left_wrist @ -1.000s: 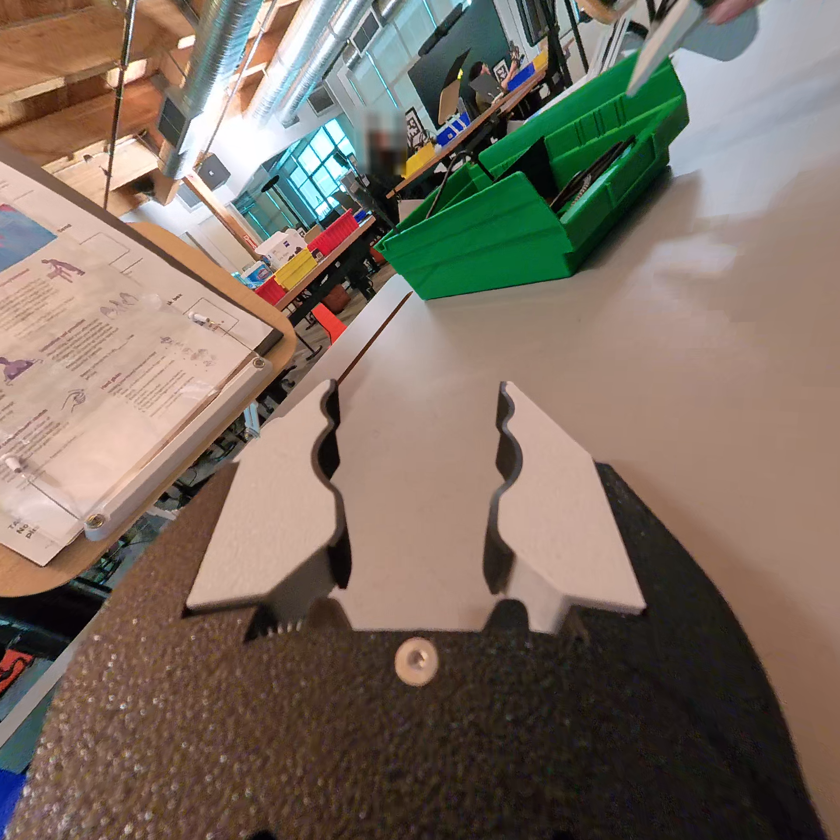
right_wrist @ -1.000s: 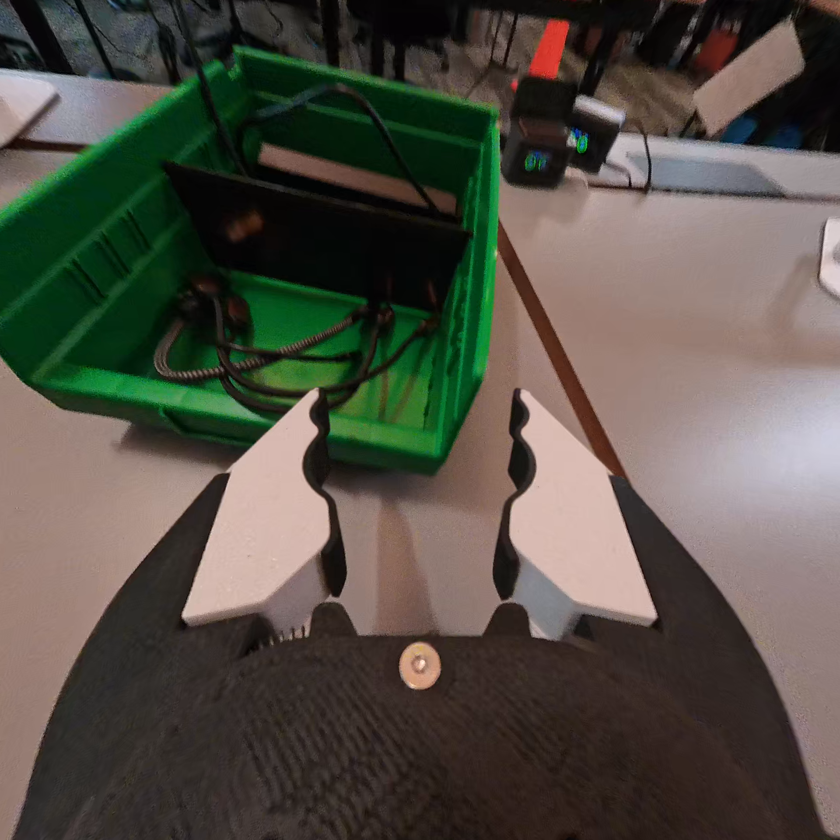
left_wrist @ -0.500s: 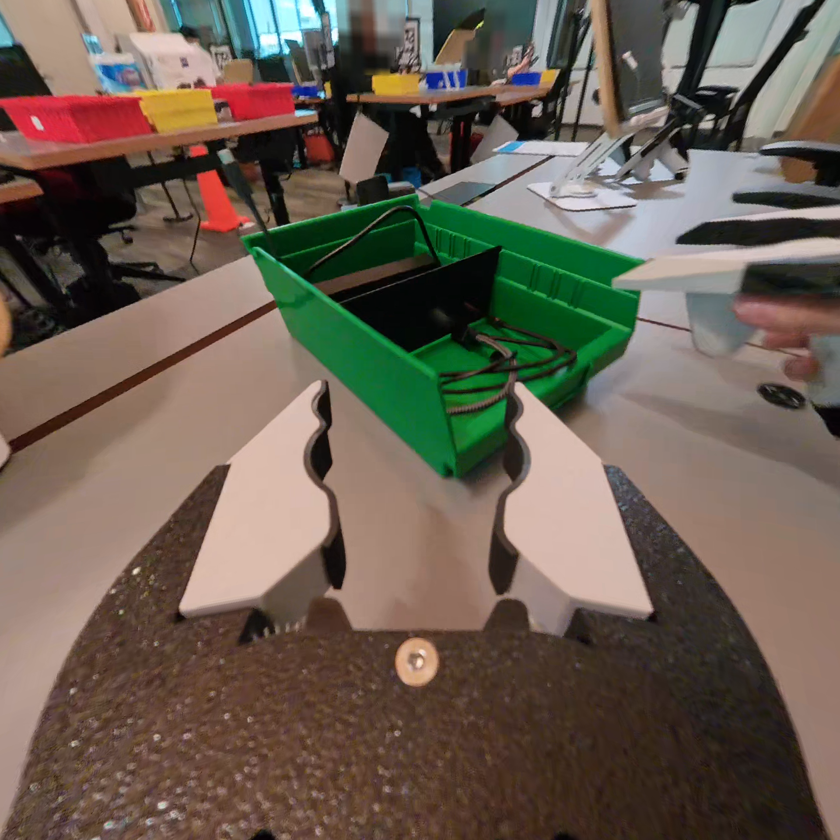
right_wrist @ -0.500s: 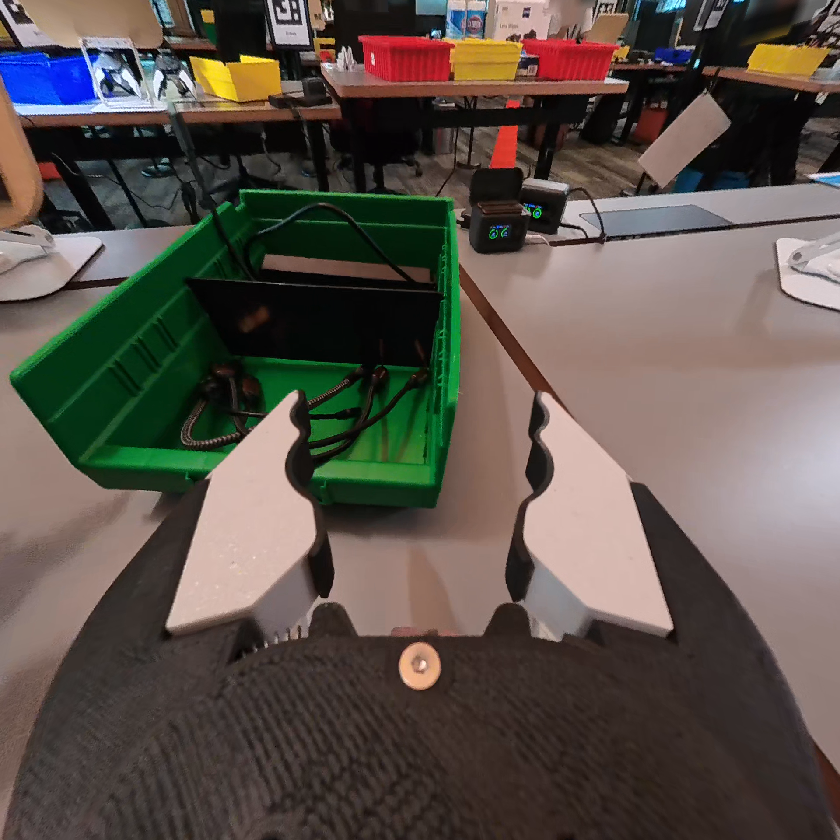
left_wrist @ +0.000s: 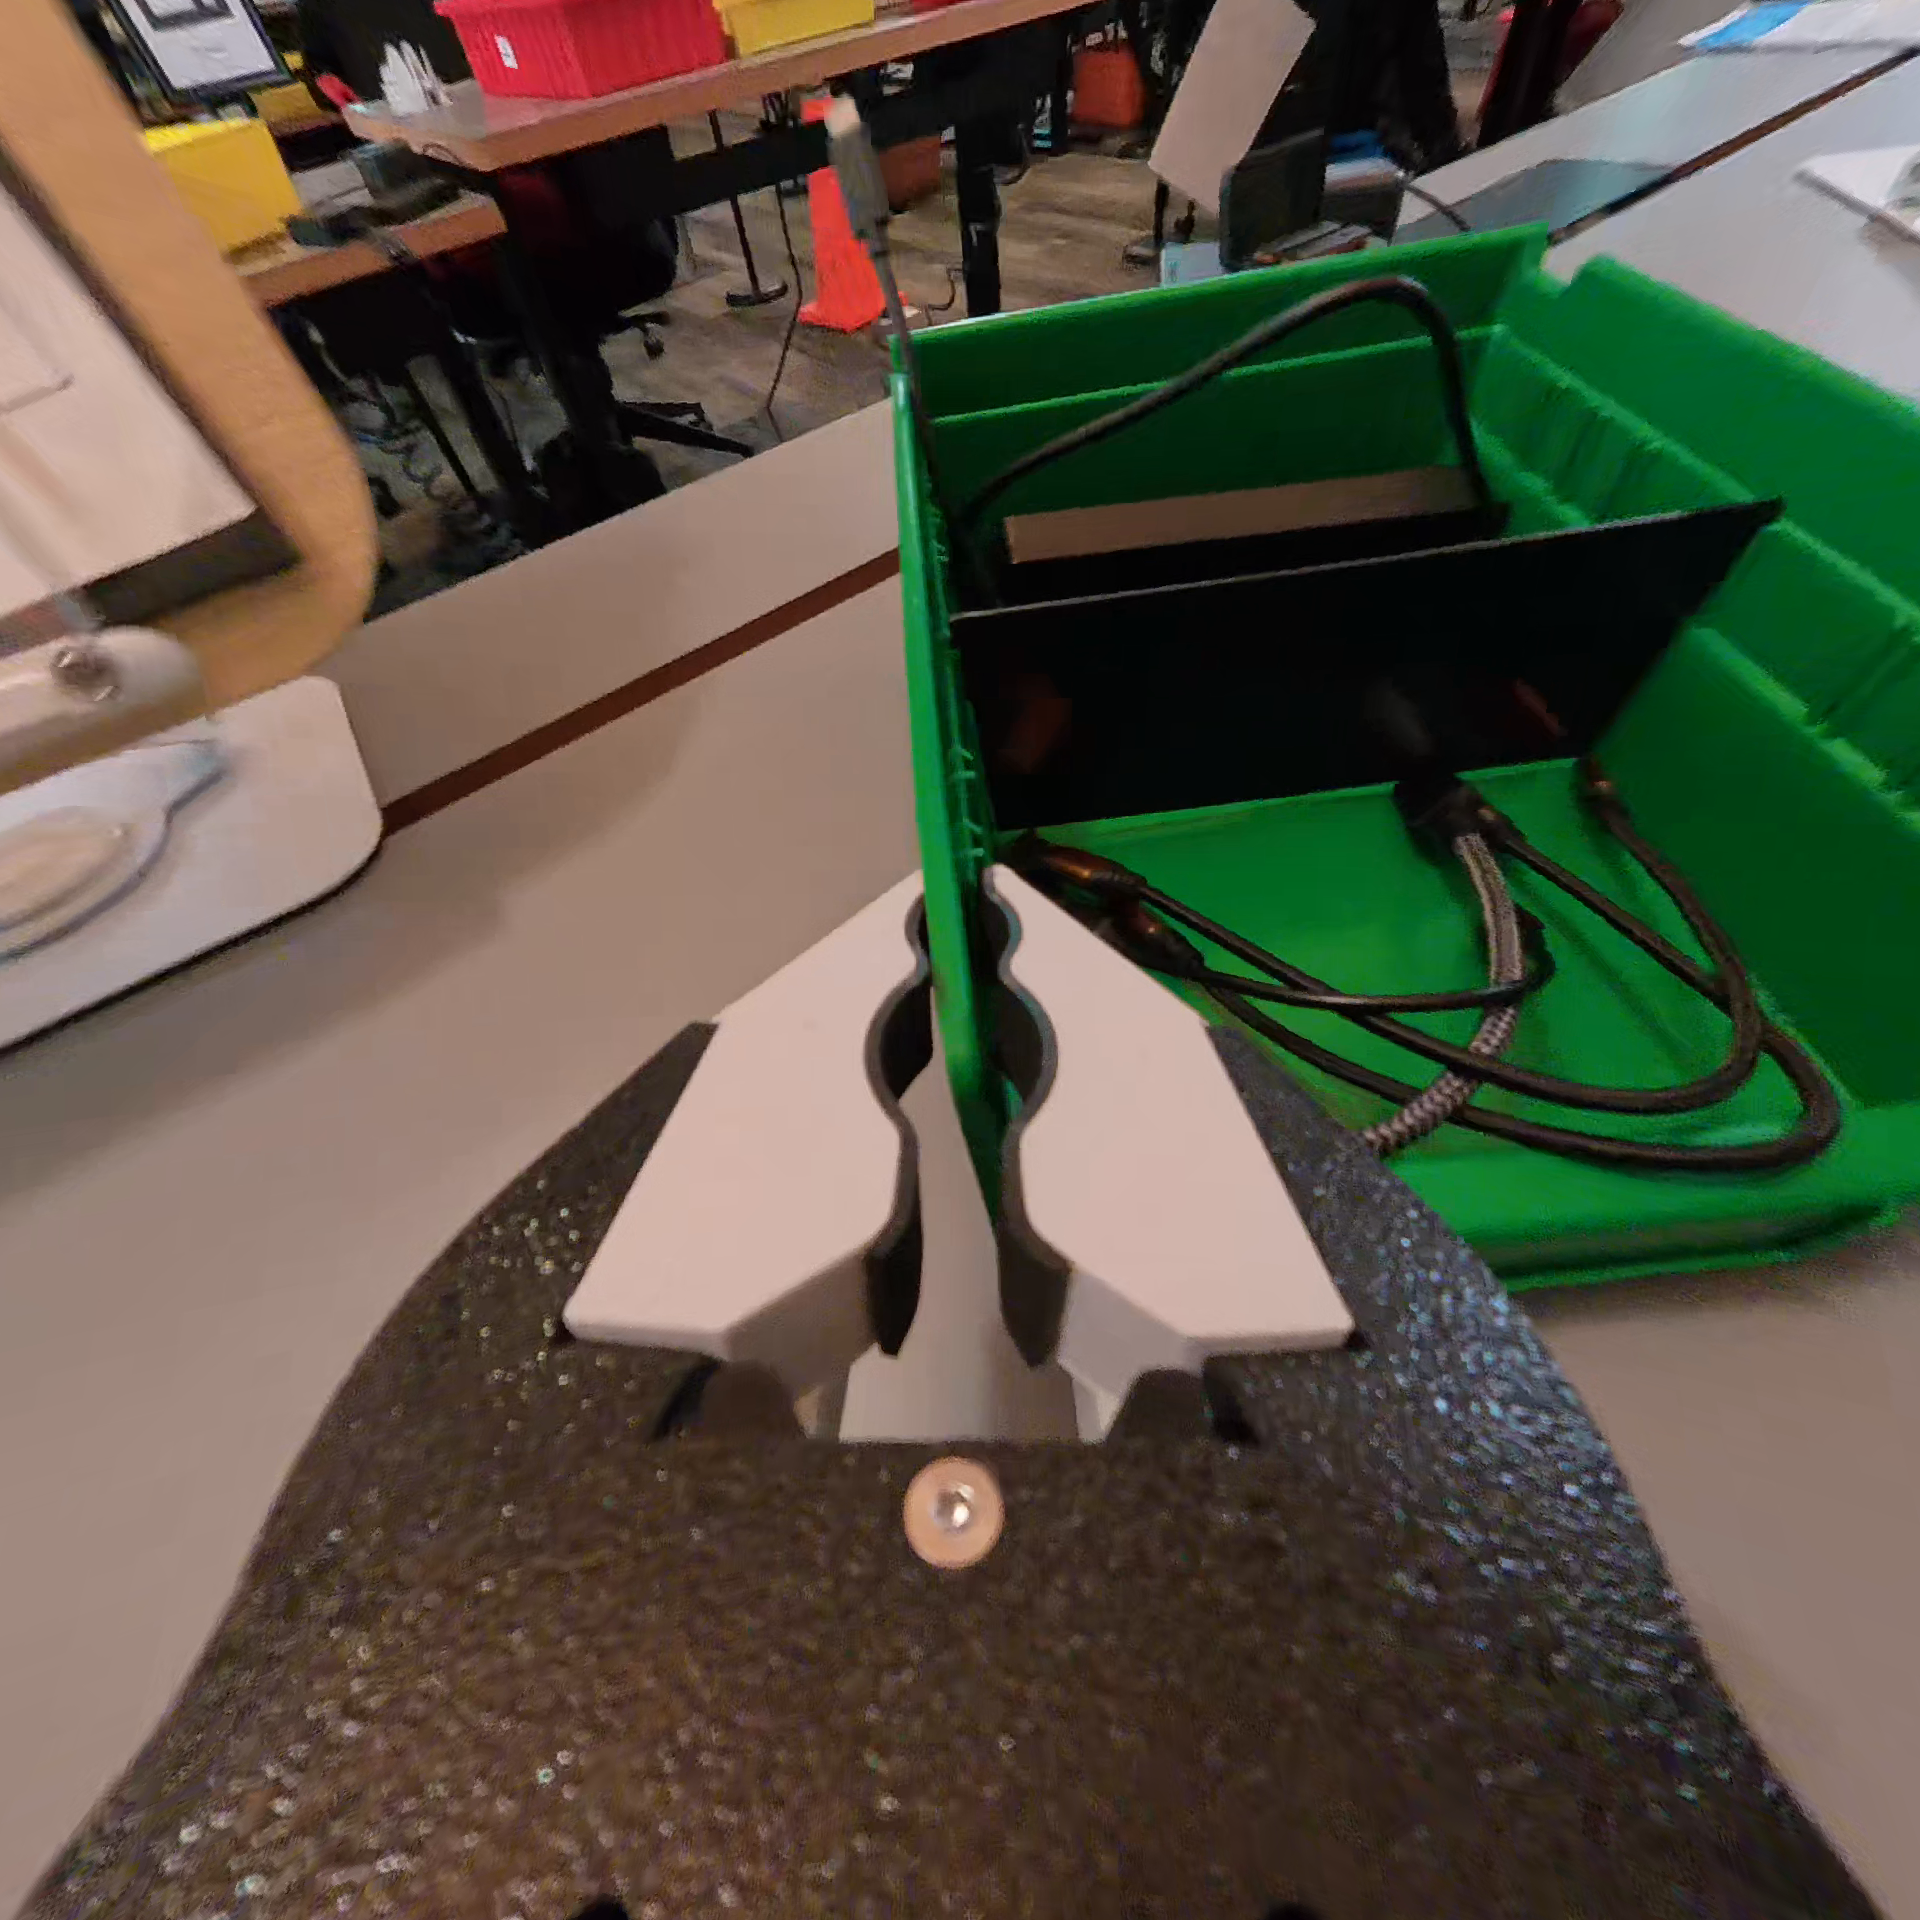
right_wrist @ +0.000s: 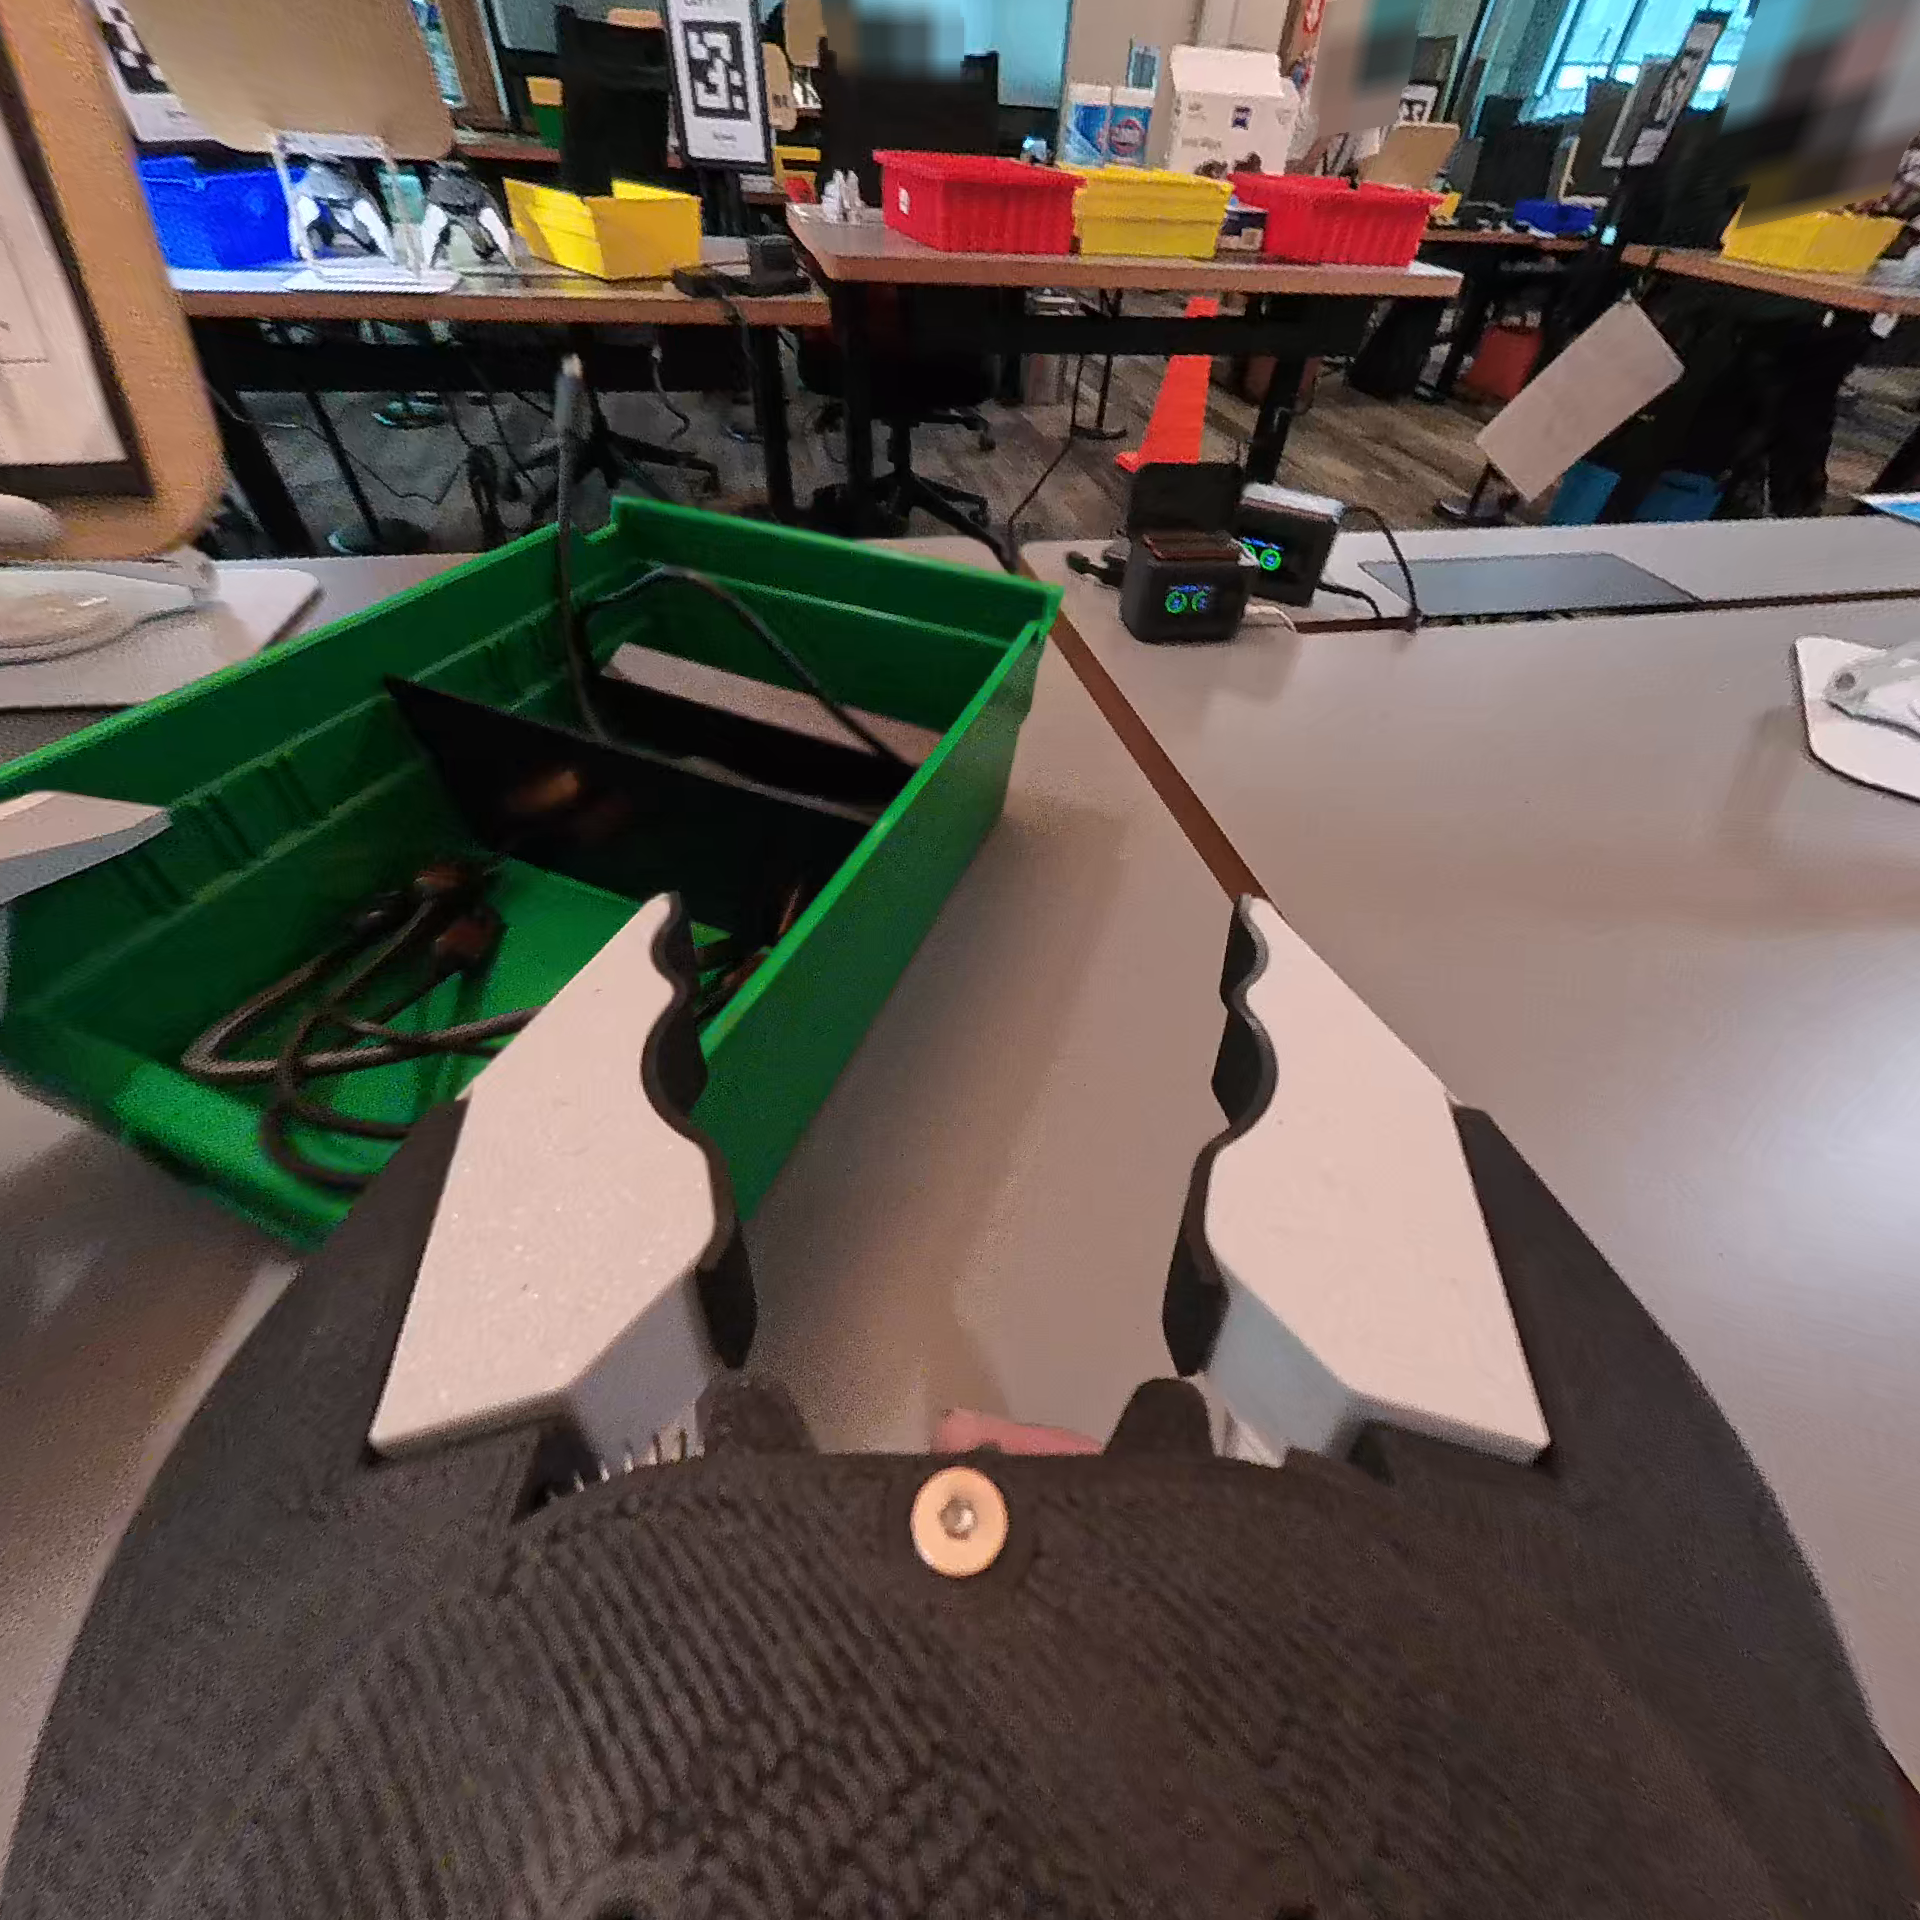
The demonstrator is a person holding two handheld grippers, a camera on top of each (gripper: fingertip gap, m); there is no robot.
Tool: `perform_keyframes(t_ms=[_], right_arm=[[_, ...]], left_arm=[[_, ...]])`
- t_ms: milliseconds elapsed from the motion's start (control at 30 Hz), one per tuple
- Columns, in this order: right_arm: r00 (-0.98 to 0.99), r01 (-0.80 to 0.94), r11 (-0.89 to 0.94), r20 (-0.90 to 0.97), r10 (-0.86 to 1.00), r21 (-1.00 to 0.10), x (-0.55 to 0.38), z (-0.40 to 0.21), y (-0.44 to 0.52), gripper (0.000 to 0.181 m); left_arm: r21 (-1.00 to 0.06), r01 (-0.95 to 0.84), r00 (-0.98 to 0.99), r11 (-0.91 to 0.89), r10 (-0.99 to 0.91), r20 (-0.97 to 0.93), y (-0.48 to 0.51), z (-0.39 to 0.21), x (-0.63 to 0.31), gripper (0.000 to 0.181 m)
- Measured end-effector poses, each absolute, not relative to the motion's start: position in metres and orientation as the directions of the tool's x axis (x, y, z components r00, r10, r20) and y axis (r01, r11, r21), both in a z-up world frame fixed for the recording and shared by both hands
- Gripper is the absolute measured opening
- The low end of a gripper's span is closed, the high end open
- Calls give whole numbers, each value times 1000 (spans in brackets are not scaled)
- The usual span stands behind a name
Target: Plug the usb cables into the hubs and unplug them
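— While the grey table (right_wrist: pixel 1455 935) carries the green plastic bin (left_wrist: pixel 1714 436), where are the black usb cables (left_wrist: pixel 1558 1081)?
— On the bin floor, before a black divider (left_wrist: pixel 1351 665).
— Grippers?
— Left gripper (left_wrist: pixel 961 997) clamps the bin's left wall; right gripper (right_wrist: pixel 956 1018) gapes, empty.

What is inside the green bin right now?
In the green bin, a black divider stands across it. In front lie loose dark cables; behind, a flat grey-topped device with a cable looping over. The divider hides its lower part.
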State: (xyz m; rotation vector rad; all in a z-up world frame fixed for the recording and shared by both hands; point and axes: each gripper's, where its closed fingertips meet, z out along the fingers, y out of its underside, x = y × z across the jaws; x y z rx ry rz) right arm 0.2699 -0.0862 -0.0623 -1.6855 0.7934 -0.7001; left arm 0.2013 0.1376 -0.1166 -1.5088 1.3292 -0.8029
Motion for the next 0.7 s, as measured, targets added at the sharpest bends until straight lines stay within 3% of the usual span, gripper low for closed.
perform_keyframes(t_ms=[333, 567, 700], right_arm=[[766, -9, -211, 129, -630, -977, 202, -21, -19, 102], [947, 12, -288, 104, -305, -958, 74, -14, 97, 105], [1000, 12, -282, 10, 8, -959, -31, 16, 206, 108]], left_arm=[[-943, -333, 234, -1, -969, -82, 200, -116, 16, 1], [-950, -310, 369, -28, -925, -93, 237, -114, -125, 1], [-952, -303, 424, -43, -901, -94, 255, -113, -173, 1]])
